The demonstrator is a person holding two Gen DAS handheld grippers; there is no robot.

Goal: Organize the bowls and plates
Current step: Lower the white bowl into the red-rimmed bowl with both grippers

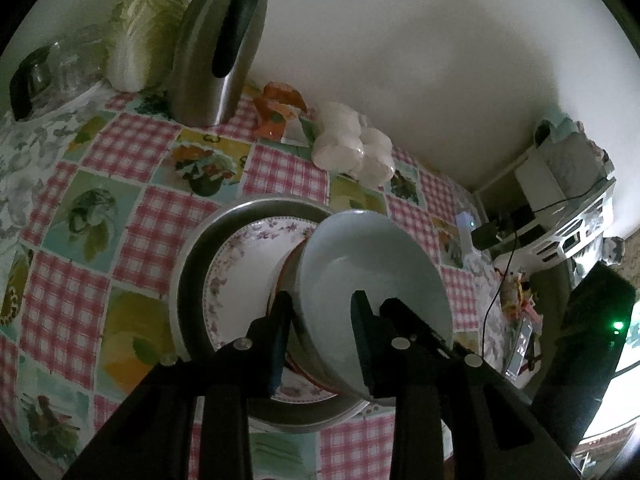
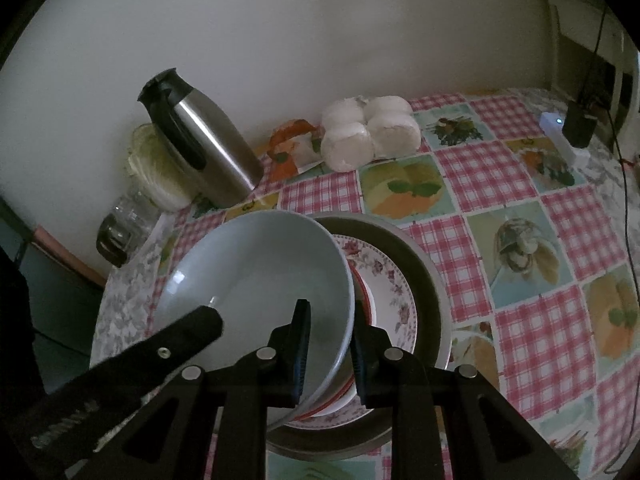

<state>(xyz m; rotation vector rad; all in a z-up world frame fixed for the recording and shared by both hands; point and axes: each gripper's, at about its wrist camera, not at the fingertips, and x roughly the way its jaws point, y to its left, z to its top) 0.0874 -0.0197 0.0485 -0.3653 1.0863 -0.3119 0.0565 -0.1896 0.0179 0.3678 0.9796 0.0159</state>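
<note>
A pale blue bowl [image 1: 372, 276] [image 2: 256, 276] is held over a stack. The stack is a floral plate [image 1: 240, 268] [image 2: 384, 280] with a red-rimmed dish [image 2: 364, 292] on it, inside a wide metal basin [image 1: 192, 264] [image 2: 424, 276]. My left gripper [image 1: 320, 340] grips the bowl's rim, one finger inside and one outside. My right gripper [image 2: 330, 344] grips the opposite rim the same way. The left gripper's finger [image 2: 192, 328] shows in the right wrist view. The bowl sits tilted, at or just above the red-rimmed dish.
A steel thermos jug [image 1: 216, 48] [image 2: 204, 152], a cabbage [image 1: 144, 32], a glass jar [image 1: 52, 76], an orange packet [image 1: 280, 108] and a pack of white rolls [image 1: 352, 148] [image 2: 368, 132] stand along the wall. A checked tablecloth [image 2: 500, 184] covers the table. Cables and devices [image 1: 496, 232] lie at the table's end.
</note>
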